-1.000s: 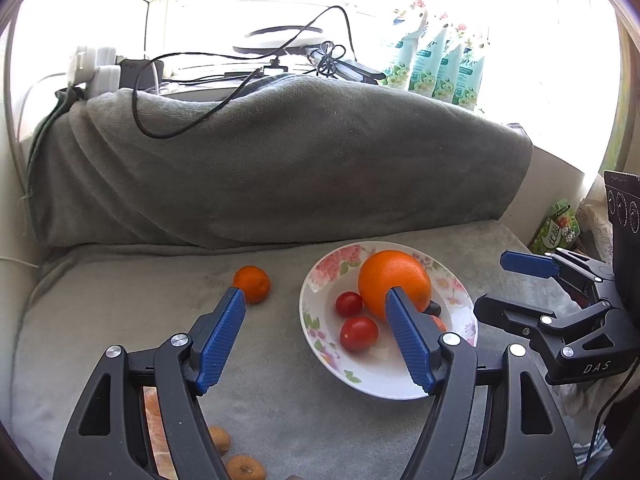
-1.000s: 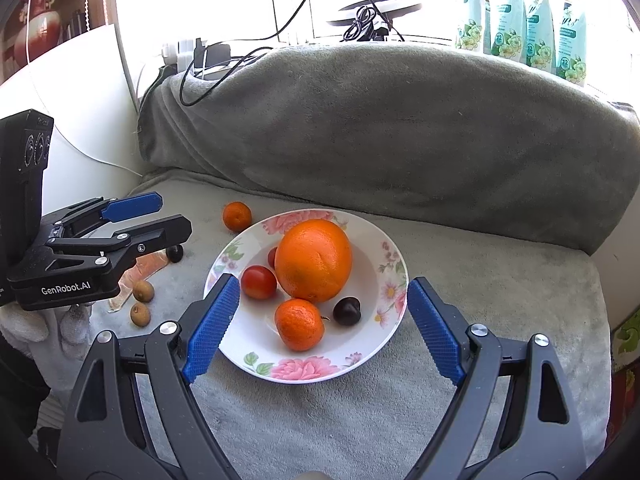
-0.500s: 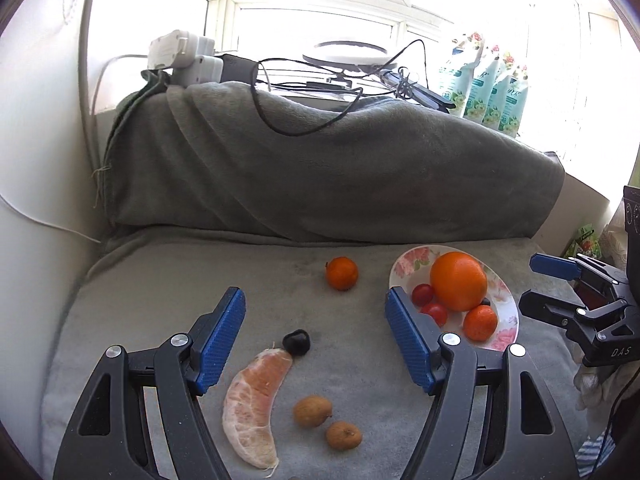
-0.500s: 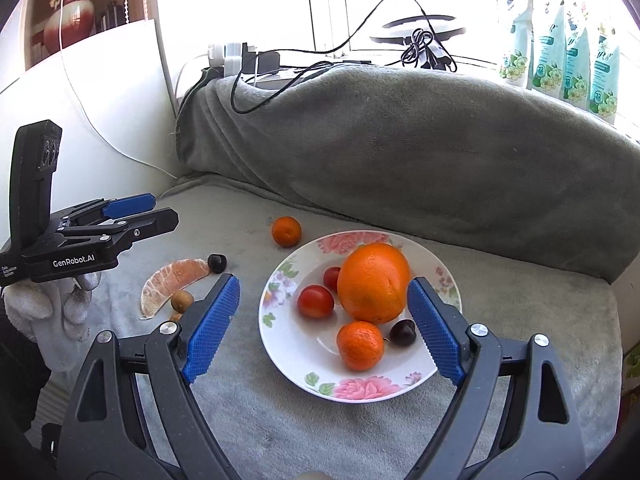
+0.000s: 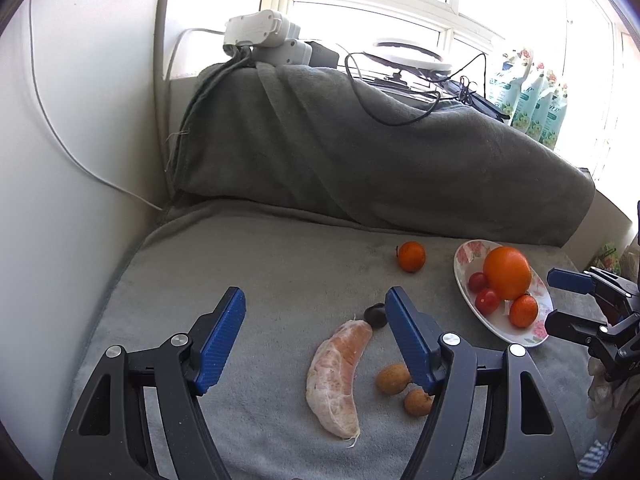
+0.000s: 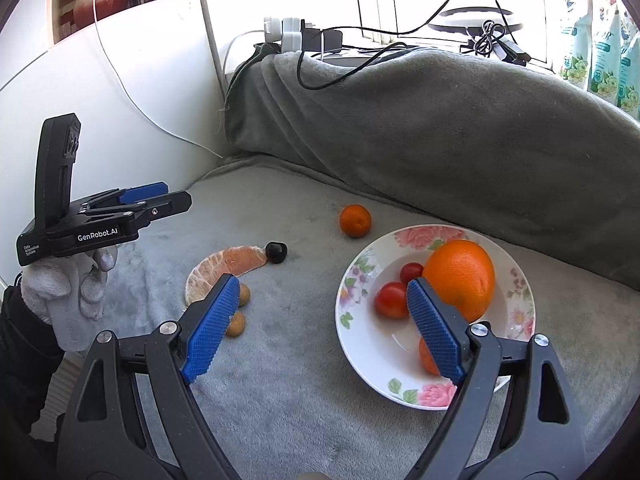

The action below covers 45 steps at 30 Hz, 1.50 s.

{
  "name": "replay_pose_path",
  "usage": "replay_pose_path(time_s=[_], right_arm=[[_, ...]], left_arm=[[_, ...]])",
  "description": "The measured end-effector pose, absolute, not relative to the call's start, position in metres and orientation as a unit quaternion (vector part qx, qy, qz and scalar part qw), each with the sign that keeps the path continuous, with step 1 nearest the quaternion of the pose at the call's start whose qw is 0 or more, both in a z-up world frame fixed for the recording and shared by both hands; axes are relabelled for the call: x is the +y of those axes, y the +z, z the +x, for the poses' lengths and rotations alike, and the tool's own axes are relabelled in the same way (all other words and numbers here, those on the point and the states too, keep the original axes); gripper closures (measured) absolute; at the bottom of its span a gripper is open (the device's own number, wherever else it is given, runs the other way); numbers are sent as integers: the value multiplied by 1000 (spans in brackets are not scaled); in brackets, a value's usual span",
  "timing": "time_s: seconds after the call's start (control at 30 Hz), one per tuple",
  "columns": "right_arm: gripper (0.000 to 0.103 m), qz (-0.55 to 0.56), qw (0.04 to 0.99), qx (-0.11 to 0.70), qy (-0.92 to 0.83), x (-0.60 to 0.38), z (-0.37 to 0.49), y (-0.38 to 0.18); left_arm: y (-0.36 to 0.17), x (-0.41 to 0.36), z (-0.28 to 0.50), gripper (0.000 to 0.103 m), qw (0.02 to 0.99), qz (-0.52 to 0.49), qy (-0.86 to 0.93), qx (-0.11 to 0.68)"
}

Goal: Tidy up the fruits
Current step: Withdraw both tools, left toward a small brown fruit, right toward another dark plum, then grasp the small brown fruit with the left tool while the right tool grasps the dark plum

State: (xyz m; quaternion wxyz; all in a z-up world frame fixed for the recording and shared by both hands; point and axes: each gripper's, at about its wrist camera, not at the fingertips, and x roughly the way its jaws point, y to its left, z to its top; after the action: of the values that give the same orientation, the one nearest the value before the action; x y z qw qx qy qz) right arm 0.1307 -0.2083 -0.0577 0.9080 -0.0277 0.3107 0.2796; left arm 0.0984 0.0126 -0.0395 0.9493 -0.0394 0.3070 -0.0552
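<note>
A floral plate [image 6: 360, 280] [image 5: 464, 256] holds a big orange [image 6: 460, 276] [image 5: 506, 272], two cherry tomatoes [image 6: 390, 300] and a small mandarin [image 5: 524, 311]. On the grey blanket lie a loose mandarin [image 5: 411, 256] [image 6: 355, 220], a dark cherry [image 5: 374, 315] [image 6: 276, 252], a peeled pomelo segment [image 5: 338, 376] [image 6: 228, 264] and two brown longans [image 5: 394, 378] [image 6: 236, 324]. My left gripper [image 5: 316, 336] is open and empty above the pomelo segment. My right gripper [image 6: 320, 328] is open and empty, left of the plate's near side.
A blanket-covered hump [image 5: 380, 160] rises behind the fruit, with power strips [image 5: 264, 36] and cables on top. A white wall [image 5: 60, 160] bounds the left. Green pouches [image 5: 532, 100] stand at the window.
Both grippers have swung left. The left one moved from over the plate to over the pomelo segment and longans. The plate has slid to the right in both views.
</note>
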Motion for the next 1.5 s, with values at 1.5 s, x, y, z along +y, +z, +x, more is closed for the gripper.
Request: replay_pose_path(time_s=[1.5], right_arm=[[55,12,815,481,323,-103,251,-109]], left_arm=[[-95,-33,95,68,908,-57,-161,383]])
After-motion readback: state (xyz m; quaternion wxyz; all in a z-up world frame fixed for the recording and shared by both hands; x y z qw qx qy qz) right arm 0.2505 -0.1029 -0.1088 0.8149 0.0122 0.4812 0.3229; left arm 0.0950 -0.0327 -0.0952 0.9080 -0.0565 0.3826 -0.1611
